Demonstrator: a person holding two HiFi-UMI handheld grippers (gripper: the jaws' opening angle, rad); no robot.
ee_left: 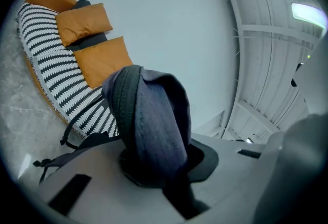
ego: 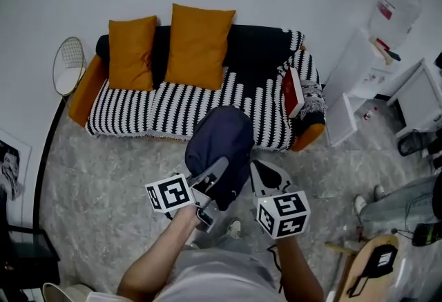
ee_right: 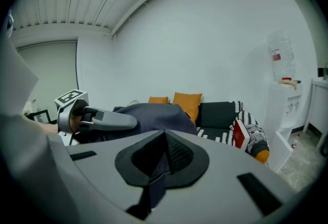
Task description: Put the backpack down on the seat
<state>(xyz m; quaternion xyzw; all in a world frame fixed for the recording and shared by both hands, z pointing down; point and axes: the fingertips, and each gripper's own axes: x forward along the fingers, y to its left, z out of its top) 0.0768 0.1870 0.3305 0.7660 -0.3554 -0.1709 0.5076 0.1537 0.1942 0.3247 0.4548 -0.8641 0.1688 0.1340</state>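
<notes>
The backpack (ego: 219, 148), dark navy, hangs in the air between the two grippers, not on the seat; in the head view it overlaps the front edge of the sofa (ego: 131, 114), toward that edge's right half. The left gripper (ego: 209, 176) has its jaws closed on a thick fold of the bag's fabric, which bulges up between them in the left gripper view (ee_left: 154, 125), and a black strap (ee_left: 61, 148) trails down beside it. The right gripper (ego: 266, 176) is clamped on a thin strip of the same dark cloth, pinched between jaws that stand almost together in the right gripper view (ee_right: 156, 166). The two grippers sit side by side, close to each other, on the near side of the bag

The sofa wears a black and white striped throw. Two orange cushions (ego: 199, 45) lean against its back edge, on the left half. A red book (ego: 291, 90) stands tilted at its right end. A racket (ego: 69, 64) leans at its left end. A white water dispenser (ego: 387, 24) stands near the right end, on the grey floor (ego: 103, 176)
</notes>
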